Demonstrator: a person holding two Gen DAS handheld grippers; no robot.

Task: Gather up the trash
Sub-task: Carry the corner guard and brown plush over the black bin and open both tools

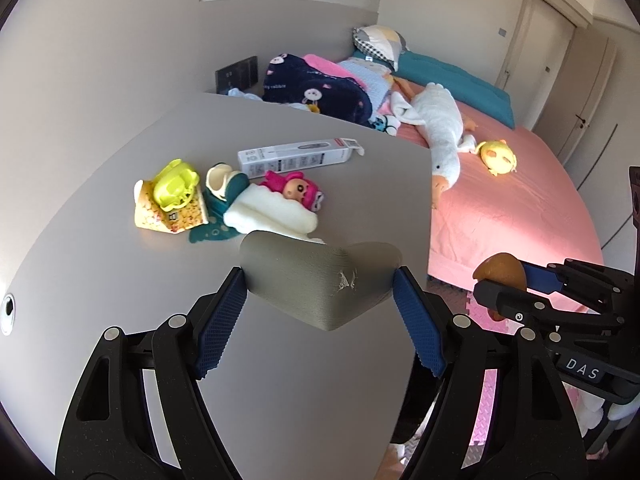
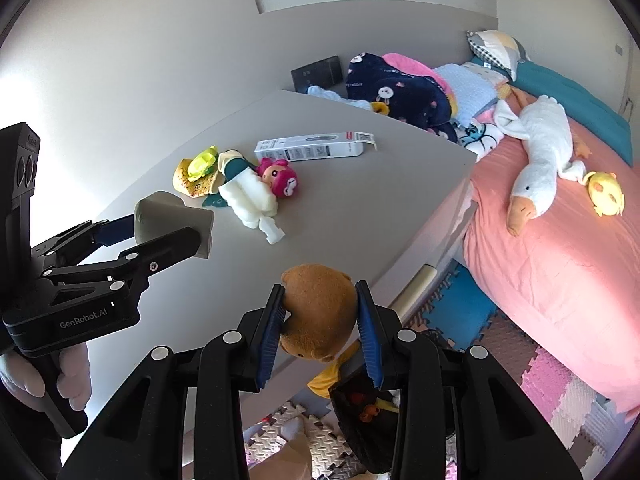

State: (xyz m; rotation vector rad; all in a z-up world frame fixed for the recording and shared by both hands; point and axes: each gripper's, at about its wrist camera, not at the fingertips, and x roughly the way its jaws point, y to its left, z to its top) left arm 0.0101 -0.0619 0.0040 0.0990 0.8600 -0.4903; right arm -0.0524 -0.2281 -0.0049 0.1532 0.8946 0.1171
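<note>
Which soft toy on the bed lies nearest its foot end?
The small yellow chick, beyond the white goose's head; the goose stretches back toward the pillows.

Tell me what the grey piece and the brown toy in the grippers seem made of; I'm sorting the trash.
Grey piece: looks like matte foam or soft plastic, with fine ribbing and a torn white scuff; which one is unclear. Brown toy: plush fabric, fuzzy nap, soft rounded shape.
</note>
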